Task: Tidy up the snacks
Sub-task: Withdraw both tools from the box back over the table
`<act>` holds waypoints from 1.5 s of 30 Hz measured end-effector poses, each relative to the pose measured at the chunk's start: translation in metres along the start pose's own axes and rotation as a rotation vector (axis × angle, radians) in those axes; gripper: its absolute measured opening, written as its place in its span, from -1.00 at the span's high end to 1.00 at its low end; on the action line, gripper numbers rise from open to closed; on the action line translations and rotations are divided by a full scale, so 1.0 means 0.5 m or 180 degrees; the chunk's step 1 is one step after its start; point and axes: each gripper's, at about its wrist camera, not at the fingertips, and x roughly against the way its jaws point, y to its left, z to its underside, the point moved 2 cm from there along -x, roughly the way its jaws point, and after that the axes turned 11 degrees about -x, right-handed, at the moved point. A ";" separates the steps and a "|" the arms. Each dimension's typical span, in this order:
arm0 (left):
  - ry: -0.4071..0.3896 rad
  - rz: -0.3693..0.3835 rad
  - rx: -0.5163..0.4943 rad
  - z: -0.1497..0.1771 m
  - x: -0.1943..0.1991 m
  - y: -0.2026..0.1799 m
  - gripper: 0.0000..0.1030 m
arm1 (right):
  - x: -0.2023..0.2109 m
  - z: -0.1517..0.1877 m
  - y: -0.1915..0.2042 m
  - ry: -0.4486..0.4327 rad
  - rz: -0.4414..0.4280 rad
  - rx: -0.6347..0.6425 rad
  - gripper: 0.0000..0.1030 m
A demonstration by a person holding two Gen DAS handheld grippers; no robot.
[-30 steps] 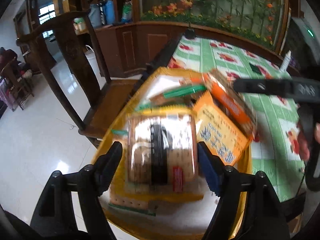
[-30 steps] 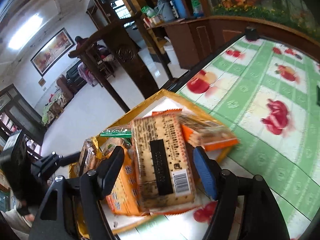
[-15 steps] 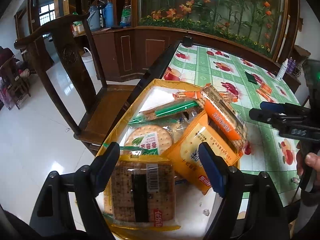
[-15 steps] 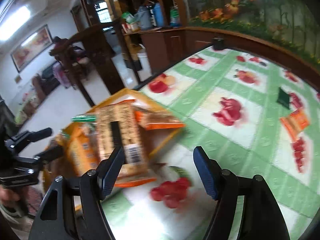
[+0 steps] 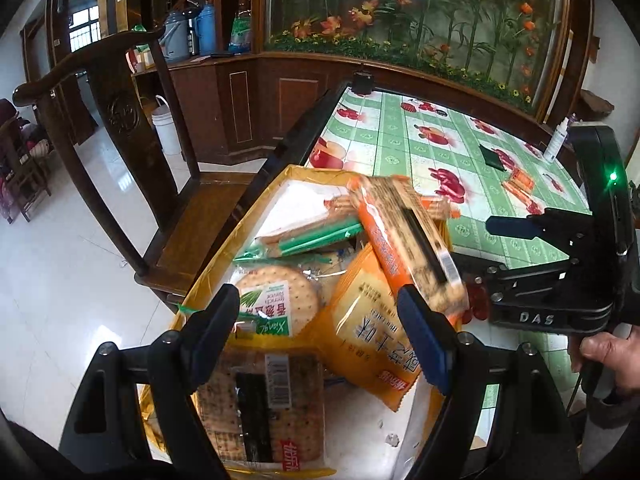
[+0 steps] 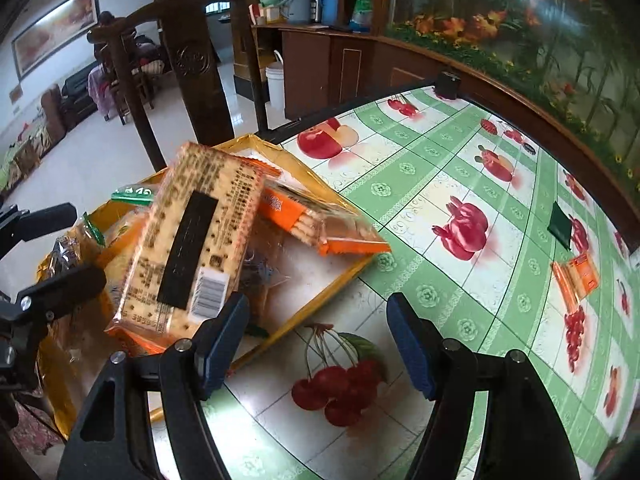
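Most snacks already lie heaped in the yellow tray (image 5: 224, 264) at the bench (image 6: 440, 184) edge — cracker packs (image 5: 260, 404), a round biscuit pack (image 5: 276, 296), an orange pack (image 6: 188, 240) on top. Orange packets (image 6: 576, 276) far across the bench remain — likely next. Left claw (image 5: 320, 340) and right claw (image 6: 316, 344) both gape, gripping nothing.

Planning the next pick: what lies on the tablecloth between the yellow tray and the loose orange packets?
Bare green fruit-print tablecloth between the yellow tray and the loose orange packets, in the right wrist view.

Left gripper (image 5: 320, 336) fingers (image 5: 212, 320) spread empty above the snack-filled tray (image 5: 240, 232).
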 end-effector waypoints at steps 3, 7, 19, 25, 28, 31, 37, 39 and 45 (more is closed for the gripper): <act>-0.0037 -0.0009 -0.0026 -0.008 0.001 -0.007 -0.58 | 0.012 -0.004 -0.028 -0.0033 0.0043 -0.0127 -0.40; -0.0010 0.0017 -0.0065 -0.016 -0.007 -0.022 -0.58 | 0.001 0.007 -0.044 0.0051 -0.0039 -0.0196 -0.40; -0.0107 -0.0022 0.0023 -0.045 0.020 -0.008 -0.58 | 0.007 0.016 0.036 0.0102 -0.0407 0.0120 -0.41; -0.0067 -0.0034 -0.0052 -0.045 0.013 -0.020 -0.58 | -0.004 0.013 0.008 0.0133 -0.0309 0.0007 -0.42; -0.0047 -0.0006 -0.0047 -0.049 0.005 -0.027 -0.58 | 0.000 0.020 -0.017 0.0145 -0.0234 -0.0052 -0.44; -0.0053 0.0037 -0.0081 -0.054 0.004 -0.043 -0.58 | 0.001 0.028 -0.031 0.0166 -0.0233 -0.0103 -0.44; -0.0063 0.0150 -0.0265 -0.079 0.003 -0.108 -0.59 | 0.023 0.036 -0.075 0.0113 -0.0246 -0.0232 -0.46; -0.0068 0.0176 -0.0329 -0.090 -0.001 -0.131 -0.64 | 0.027 0.037 -0.101 0.0095 -0.0269 -0.0338 -0.53; -0.0014 0.0331 -0.0398 -0.129 -0.027 -0.207 -0.70 | 0.040 0.052 -0.208 0.0063 -0.0208 -0.0718 -0.53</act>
